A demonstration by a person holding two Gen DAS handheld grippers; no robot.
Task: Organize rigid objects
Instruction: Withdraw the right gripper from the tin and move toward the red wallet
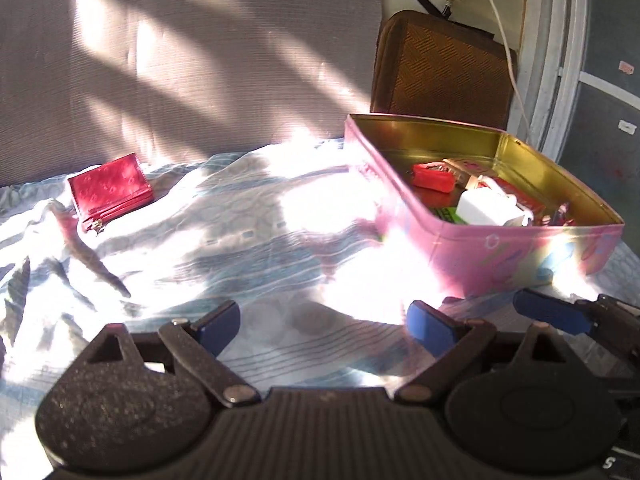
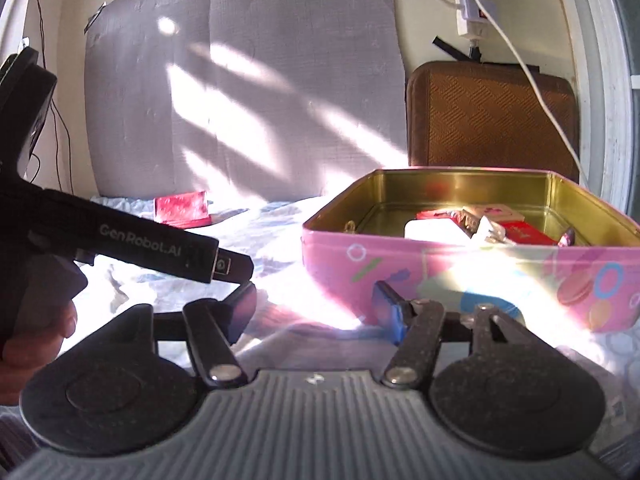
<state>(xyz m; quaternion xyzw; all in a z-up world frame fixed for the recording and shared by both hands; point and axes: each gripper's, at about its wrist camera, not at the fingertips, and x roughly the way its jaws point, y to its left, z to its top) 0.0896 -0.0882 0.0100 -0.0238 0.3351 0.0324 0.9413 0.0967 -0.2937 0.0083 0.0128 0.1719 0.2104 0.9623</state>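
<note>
Hand-held gripper (image 1: pixel 324 328) agape; wallet (image 1: pixel 110 191) flat, crosswise

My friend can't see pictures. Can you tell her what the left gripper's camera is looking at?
An open pink tin with a gold inside sits on a sunlit, wrinkled bedsheet, already holding a white charger and small red items. A red wallet lies alone far to its left. The left gripper is open and empty.

Both grippers are black with a speckled, grainy finish: two round lobes, a ribbed centre plate, silver rivets on the link arms, and blue-padded fingers (image 1: pixel 430 326). The left gripper (image 2: pixel 240 296) body reads "GenRobot.AI" in grey. Bare skin shows on the hand (image 2: pixel 28 344).
</note>
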